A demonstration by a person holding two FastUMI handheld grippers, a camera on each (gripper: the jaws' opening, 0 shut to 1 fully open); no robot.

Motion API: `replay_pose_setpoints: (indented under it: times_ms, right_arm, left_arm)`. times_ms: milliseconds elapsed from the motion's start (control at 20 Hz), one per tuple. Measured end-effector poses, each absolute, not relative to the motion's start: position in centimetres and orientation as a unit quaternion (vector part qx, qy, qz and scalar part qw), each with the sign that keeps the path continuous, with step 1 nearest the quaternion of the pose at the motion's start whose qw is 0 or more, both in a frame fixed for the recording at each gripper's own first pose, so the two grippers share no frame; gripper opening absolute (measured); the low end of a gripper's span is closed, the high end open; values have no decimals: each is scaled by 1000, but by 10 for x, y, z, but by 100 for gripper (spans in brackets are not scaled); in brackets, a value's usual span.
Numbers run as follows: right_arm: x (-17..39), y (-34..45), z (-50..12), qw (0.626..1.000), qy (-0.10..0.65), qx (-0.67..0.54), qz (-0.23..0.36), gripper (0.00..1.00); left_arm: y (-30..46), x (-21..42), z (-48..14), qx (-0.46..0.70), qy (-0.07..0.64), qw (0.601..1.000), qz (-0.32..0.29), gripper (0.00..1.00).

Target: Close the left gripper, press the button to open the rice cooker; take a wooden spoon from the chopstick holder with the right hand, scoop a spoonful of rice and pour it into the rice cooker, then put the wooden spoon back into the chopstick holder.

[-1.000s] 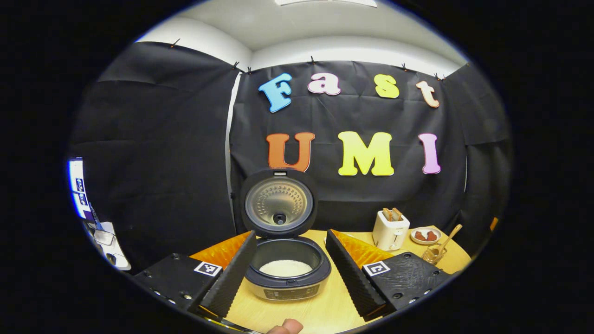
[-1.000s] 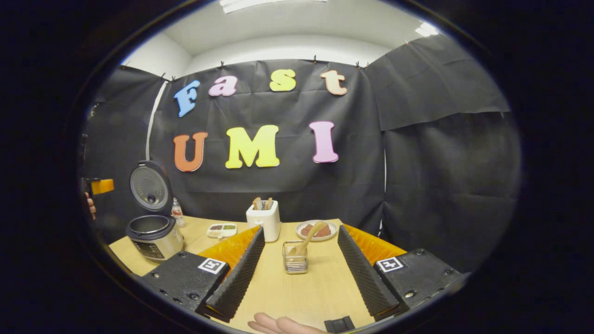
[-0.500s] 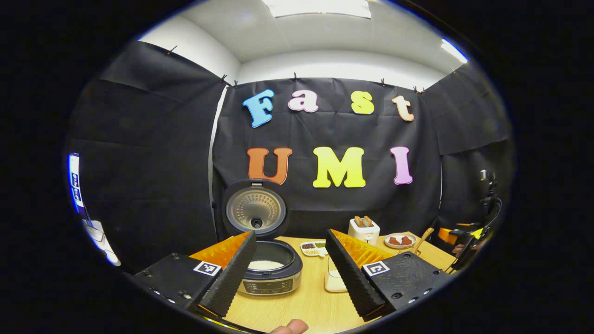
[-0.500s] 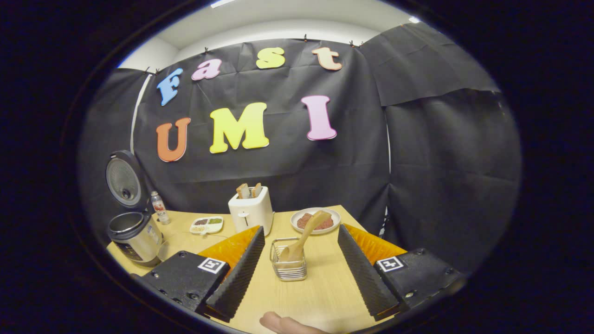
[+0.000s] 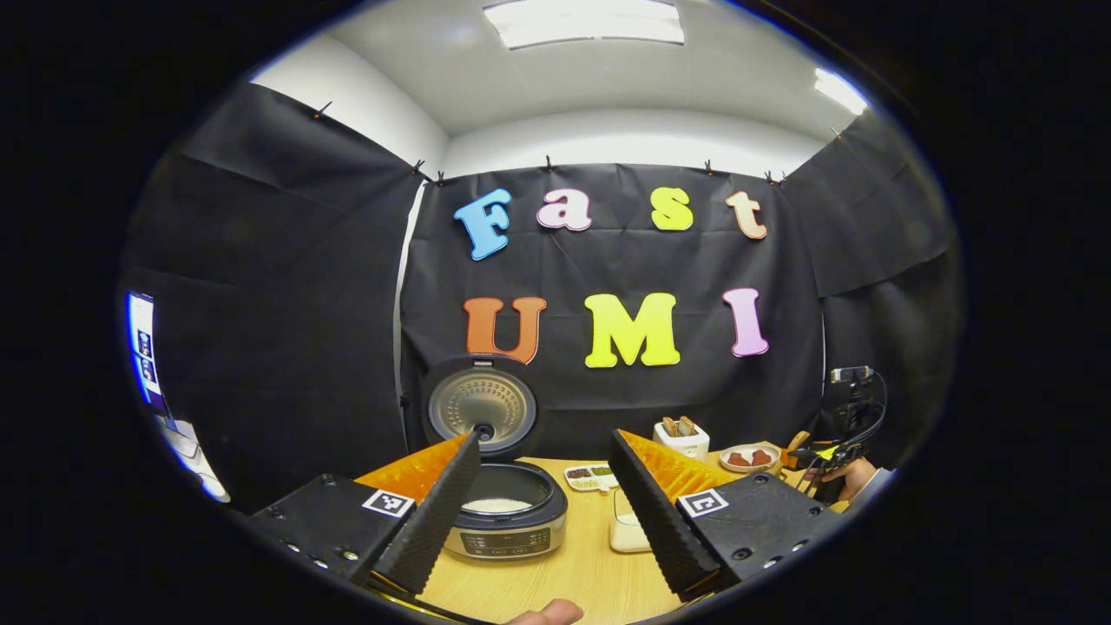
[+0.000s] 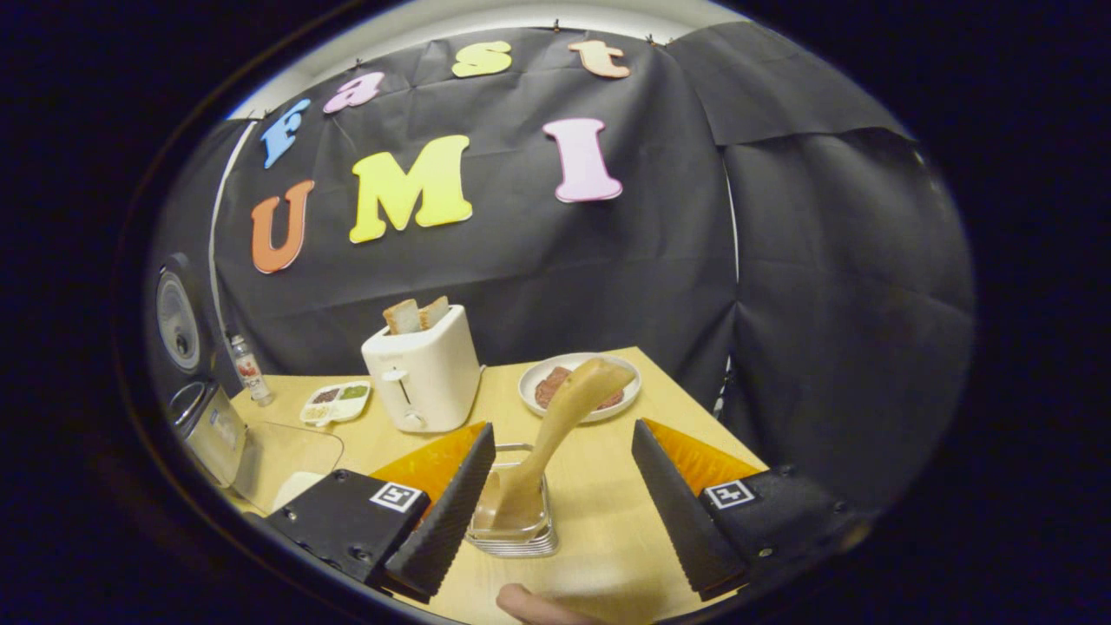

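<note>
The rice cooker [image 5: 508,529] stands open with its lid [image 5: 482,404] upright and white rice [image 5: 496,505] in the pot. My left gripper [image 5: 544,437] is open, back from the cooker, holding nothing. A wooden spoon [image 6: 560,421] leans up to the right in the wire chopstick holder [image 6: 514,531]. My right gripper [image 6: 560,430] is open, its fingers on either side of the spoon and apart from it. The cooker [image 6: 204,425] sits at the far left in the right gripper view. A clear rice container [image 5: 627,529] stands right of the cooker.
A white toaster [image 6: 423,373] with bread, a plate [image 6: 577,391] of brown food, a seasoning tray [image 6: 336,401] and a small bottle [image 6: 247,369] stand toward the table's back. The clear container [image 6: 286,460] sits beside the cooker. A hand [image 5: 846,476] holds the right gripper at the table's right.
My left gripper has drawn back from the open cooker, which looks smaller. My right gripper has moved in on the holder, so the spoon now stands between its fingers.
</note>
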State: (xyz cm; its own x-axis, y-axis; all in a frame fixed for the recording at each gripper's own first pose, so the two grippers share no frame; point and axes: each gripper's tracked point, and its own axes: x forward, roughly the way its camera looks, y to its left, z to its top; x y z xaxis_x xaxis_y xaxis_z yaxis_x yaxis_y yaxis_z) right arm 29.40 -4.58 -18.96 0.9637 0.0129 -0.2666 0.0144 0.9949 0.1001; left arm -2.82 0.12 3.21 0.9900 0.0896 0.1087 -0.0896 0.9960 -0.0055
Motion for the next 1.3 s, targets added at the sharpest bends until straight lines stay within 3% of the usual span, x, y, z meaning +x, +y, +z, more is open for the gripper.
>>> replay_pose_setpoints:
  times_ms: [100, 150, 200, 250, 350, 400, 450, 550, 750, 800, 1050, 1300]
  right_arm:
    - [310, -43, -197, 986, 149, 81, 3, 98]
    - [319, -43, -204, 983, 161, 91, 6, 84]
    - [324, -42, -207, 981, 166, 98, 4, 88]
    - [330, -44, -208, 981, 170, 98, -1, 84]
    - [335, -39, -209, 981, 169, 98, 13, 61]
    - [335, -39, -207, 981, 165, 99, 13, 64]
    - [335, -39, -205, 982, 162, 97, 13, 51]
    - [330, -35, -203, 981, 166, 103, 20, 33]
    - [317, -19, -171, 982, 136, 114, 57, 14]
    - [311, -18, -157, 984, 119, 121, 58, 18]
    - [282, -11, -83, 995, 38, 71, 56, 14]
    - [240, 26, -41, 996, 21, 48, 71, 11]
  left_arm:
    - [5, -30, 36, 0, -56, 997, 44, 95]
    - [4, -32, 38, 0, -58, 998, 40, 95]
    - [3, -33, 40, -2, -59, 998, 36, 95]
    - [2, -36, 42, -6, -58, 998, 33, 95]
    - [5, -39, 45, -9, -63, 997, 31, 95]
    - [9, -40, 46, -6, -66, 997, 34, 95]
    - [11, -41, 46, -5, -67, 997, 36, 95]
    - [10, -43, 48, -6, -69, 997, 33, 95]
    - [10, -44, 46, -7, -65, 998, 26, 95]
    - [8, -43, 48, -6, -65, 998, 22, 95]
    - [5, -45, 51, 0, -67, 998, 8, 95]
    - [8, -43, 42, -6, -54, 999, 3, 95]
